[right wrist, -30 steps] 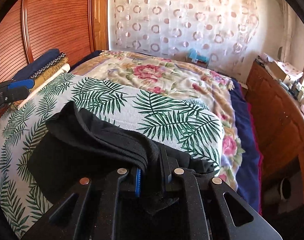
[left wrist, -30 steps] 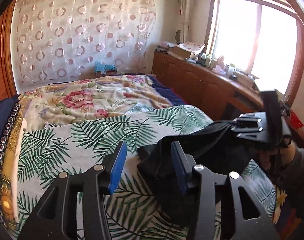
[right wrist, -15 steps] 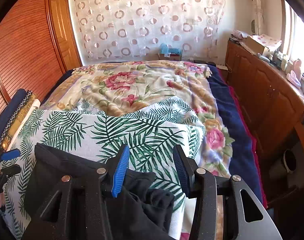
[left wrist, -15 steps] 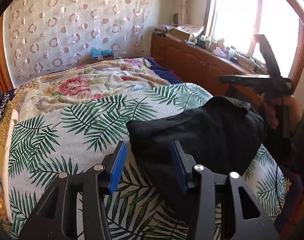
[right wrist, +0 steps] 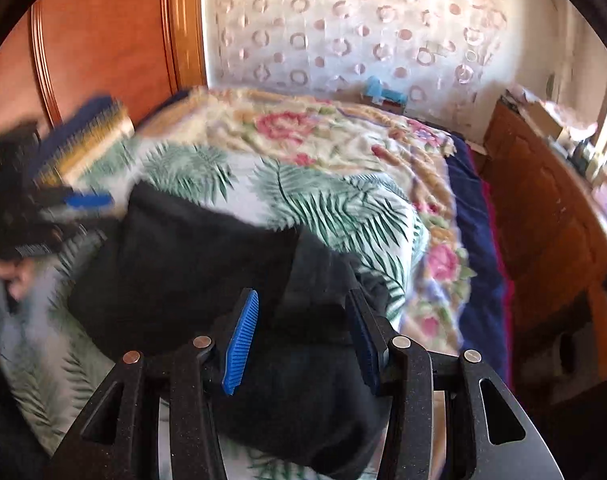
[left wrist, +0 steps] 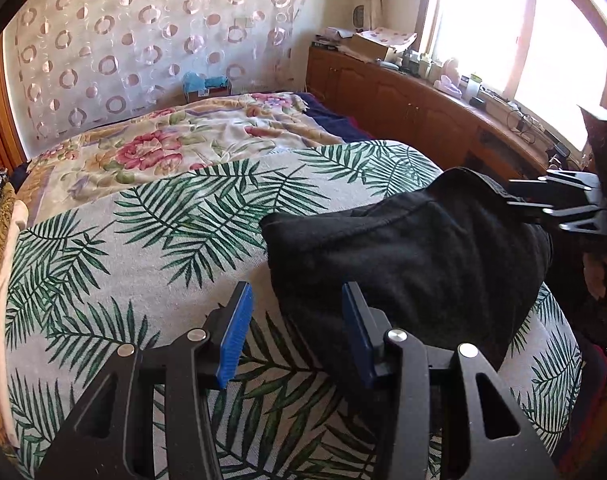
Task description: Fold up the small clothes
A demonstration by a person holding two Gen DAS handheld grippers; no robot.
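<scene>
Released moments ago, black garment [left wrist: 403, 256] folded at frame centre; left gripper [left wrist: 295, 332] and right gripper [right wrist: 299, 336] both spread, empty.

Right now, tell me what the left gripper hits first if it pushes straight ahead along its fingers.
Probably the palm-leaf bedspread: the open left gripper points at it, with the black garment's near corner just off its right finger. Depth is unclear, so it might graze that edge.

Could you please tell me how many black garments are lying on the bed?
1: a black fabric garment lies folded on the palm-leaf printed bedspread; others may be hidden.
</scene>
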